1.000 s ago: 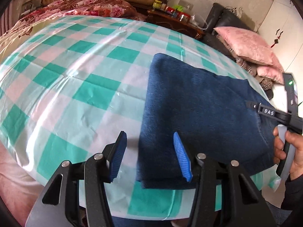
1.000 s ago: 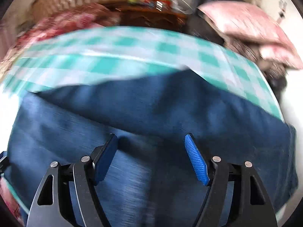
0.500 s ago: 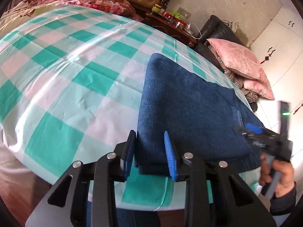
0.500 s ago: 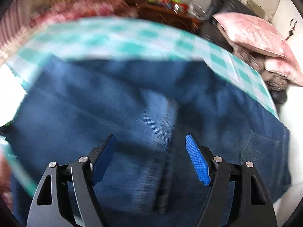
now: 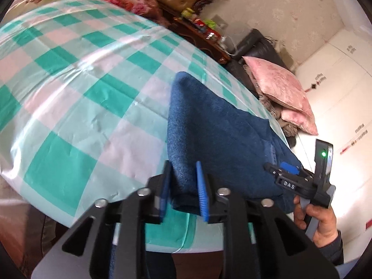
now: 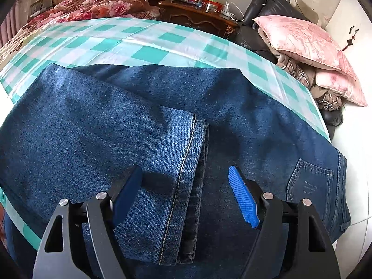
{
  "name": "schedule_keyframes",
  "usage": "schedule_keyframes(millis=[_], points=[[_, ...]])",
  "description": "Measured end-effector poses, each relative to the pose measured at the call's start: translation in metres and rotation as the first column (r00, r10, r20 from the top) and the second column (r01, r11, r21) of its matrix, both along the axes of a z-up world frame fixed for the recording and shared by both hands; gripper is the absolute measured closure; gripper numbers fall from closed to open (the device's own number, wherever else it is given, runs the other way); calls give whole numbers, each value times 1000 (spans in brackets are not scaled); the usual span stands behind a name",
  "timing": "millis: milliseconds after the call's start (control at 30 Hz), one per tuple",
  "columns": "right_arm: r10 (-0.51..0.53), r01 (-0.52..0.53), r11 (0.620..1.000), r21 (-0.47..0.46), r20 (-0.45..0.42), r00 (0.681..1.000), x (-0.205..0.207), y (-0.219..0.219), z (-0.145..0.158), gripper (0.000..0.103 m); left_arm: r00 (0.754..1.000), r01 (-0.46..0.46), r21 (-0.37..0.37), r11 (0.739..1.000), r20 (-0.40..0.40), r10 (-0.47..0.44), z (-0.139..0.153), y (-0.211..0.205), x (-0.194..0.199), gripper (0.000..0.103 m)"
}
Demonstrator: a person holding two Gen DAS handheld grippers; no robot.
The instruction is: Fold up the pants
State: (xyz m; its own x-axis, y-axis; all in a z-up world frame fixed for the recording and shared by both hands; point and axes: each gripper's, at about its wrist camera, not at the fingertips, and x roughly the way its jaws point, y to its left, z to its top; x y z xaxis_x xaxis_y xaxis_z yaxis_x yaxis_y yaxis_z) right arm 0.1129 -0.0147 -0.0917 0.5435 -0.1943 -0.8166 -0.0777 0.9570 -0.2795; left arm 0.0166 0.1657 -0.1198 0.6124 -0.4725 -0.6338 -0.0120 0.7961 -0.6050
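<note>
On the table (image 5: 69, 107), which is covered with a glossy teal, pink and white checked cloth, lie the dark blue denim pants (image 6: 116, 121), already doubled over at least once. In the right wrist view, a stitched leg hem (image 6: 188, 162) rests across the upper part of the garment, just short of the back pocket (image 6: 309, 186), so the legs appear to have been brought up toward the waist end. The left gripper (image 5: 183, 186) stands at the near left corner of the folded stack, where the thick fold edge sits between its blue fingers (image 5: 201, 193); its jaws have just been closing and the fingers now appear to pinch that corner, although the far-side contact is partly hidden. The right gripper (image 6: 186, 190) hovers above the leg hem with its fingers spread wide, holding nothing; in the left wrist view it appears at the right end of the pants, carried by the person's hand (image 5: 323, 218). Judged from this arrangement, the task is well under way: the lengthwise and first crosswise folds seem complete. What remains is probably one further fold, which would require the right fingers to take the matching near corner before both corners are carried across and the bundle is smoothed. A bed, a pink pillow (image 6: 304, 37) and a wooden nightstand stand beyond the table.
</note>
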Motion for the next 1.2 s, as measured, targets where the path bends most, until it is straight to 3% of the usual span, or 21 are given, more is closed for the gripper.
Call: schedule_keyframes(millis=[67, 233, 500, 600, 700, 800, 867, 900, 1033, 1200], points=[[-1, 1, 1000, -4, 1, 1000, -1, 0, 0, 30, 1000, 11, -14, 1000, -22, -11, -6, -1, 1, 73], [-7, 7, 1000, -4, 5, 1000, 0, 0, -1, 29, 999, 5, -70, 998, -50, -8, -14, 5, 1, 71], [-19, 18, 999, -43, -22, 1000, 4, 3, 3, 27, 999, 17, -97, 995, -33, -20, -11, 7, -2, 85], [4, -2, 996, -88, 23, 1000, 4, 21, 31, 27, 1000, 25, -64, 998, 2, -25, -1, 3, -5, 87], [113, -113, 994, 4, 35, 993, 12, 62, 70, 26, 1000, 19, -36, 999, 26, -18, 6, -1, -7, 88], [235, -228, 967, 112, -56, 970, 33, 120, 83, 26, 999, 7, 36, 999, 53, -9, 15, -10, -10, 88], [302, -269, 943, 197, -164, 939, 50, 159, 75, 26, 997, -2, 85, 996, 76, -5, 22, -16, -13, 89], [315, -278, 941, 195, -198, 928, 56, 175, 69, 26, 996, -5, 121, 993, 91, -6, 26, -21, -14, 89], [320, -297, 947, 124, -280, 905, 73, 226, 37, 26, 991, -17, 215, 977, 131, -11, 34, -34, -19, 89], [265, -264, 963, 50, -332, 905, 91, 240, 1, 30, 984, -26, 268, 963, 174, -22, 41, -43, -24, 89]])
